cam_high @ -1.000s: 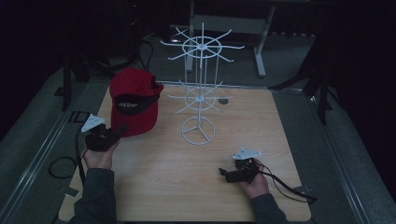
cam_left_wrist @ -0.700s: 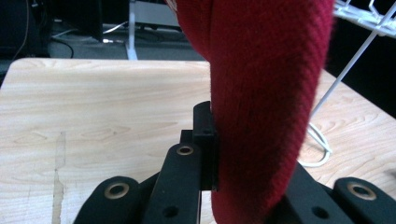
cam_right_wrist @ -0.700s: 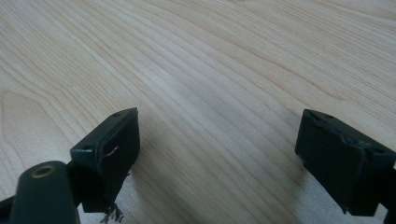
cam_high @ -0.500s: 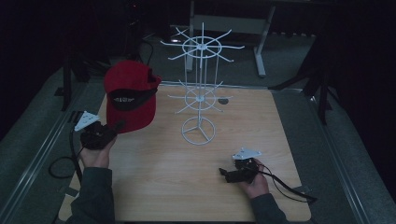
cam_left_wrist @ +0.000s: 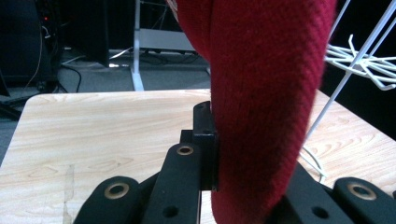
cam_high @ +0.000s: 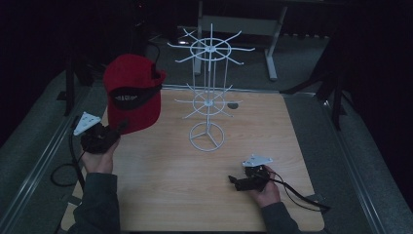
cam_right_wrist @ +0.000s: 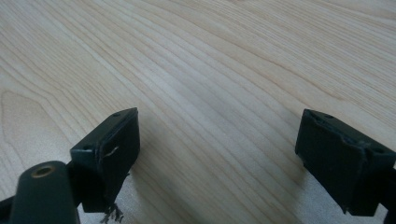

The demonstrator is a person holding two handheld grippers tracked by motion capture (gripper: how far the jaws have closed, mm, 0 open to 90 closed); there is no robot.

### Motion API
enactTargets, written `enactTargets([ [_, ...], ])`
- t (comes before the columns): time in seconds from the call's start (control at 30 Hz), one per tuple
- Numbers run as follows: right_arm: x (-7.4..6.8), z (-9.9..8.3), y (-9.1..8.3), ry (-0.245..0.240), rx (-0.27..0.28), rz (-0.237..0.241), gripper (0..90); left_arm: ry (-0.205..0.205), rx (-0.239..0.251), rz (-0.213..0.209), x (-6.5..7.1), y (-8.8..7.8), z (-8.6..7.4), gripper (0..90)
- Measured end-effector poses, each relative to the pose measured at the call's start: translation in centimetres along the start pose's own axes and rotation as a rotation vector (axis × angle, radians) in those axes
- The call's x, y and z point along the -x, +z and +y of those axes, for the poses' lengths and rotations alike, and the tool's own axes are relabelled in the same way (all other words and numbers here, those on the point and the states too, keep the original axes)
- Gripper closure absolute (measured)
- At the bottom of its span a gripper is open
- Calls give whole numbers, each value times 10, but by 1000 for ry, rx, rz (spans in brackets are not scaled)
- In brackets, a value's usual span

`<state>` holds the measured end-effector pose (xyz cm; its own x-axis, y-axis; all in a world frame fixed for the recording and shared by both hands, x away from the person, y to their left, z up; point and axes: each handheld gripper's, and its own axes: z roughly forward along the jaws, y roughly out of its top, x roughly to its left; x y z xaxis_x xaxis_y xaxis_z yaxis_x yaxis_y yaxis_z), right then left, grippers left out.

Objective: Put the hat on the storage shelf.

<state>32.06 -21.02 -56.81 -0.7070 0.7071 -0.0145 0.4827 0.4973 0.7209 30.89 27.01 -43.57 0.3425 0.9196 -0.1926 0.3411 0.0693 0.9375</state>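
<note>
A red cap (cam_high: 131,97) with a black panel on it hangs upright above the left part of the wooden table (cam_high: 165,195). My left gripper (cam_high: 121,128) is shut on its lower edge, below and left of the cap's body. In the left gripper view the red knit fabric (cam_left_wrist: 266,93) is pinched against the black left pad (cam_left_wrist: 205,135); the other pad is hidden behind the cloth. My right gripper (cam_high: 234,182) lies low at the table's front right, pointing left. Its jaws stand wide open over bare wood (cam_right_wrist: 219,70), nothing between them.
A white wire display rack (cam_high: 209,97) with two tiers of radiating hooks stands on a ring base at the table's middle back, just right of the cap. Its hooks (cam_left_wrist: 364,60) are close to the cap. Cables trail from both grippers. Dark floor and desk legs lie beyond.
My left hand has lifted the cap higher and slightly to the left, away from the tabletop. The right hand and its gripper have stayed where they were.
</note>
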Motion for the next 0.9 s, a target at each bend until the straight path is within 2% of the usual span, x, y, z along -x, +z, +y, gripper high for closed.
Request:
enactTargets([
  [0.9, 0, 0, 0, 2, -2, 1, 136, -17, 79, 1, 4, -5, 18, 855],
])
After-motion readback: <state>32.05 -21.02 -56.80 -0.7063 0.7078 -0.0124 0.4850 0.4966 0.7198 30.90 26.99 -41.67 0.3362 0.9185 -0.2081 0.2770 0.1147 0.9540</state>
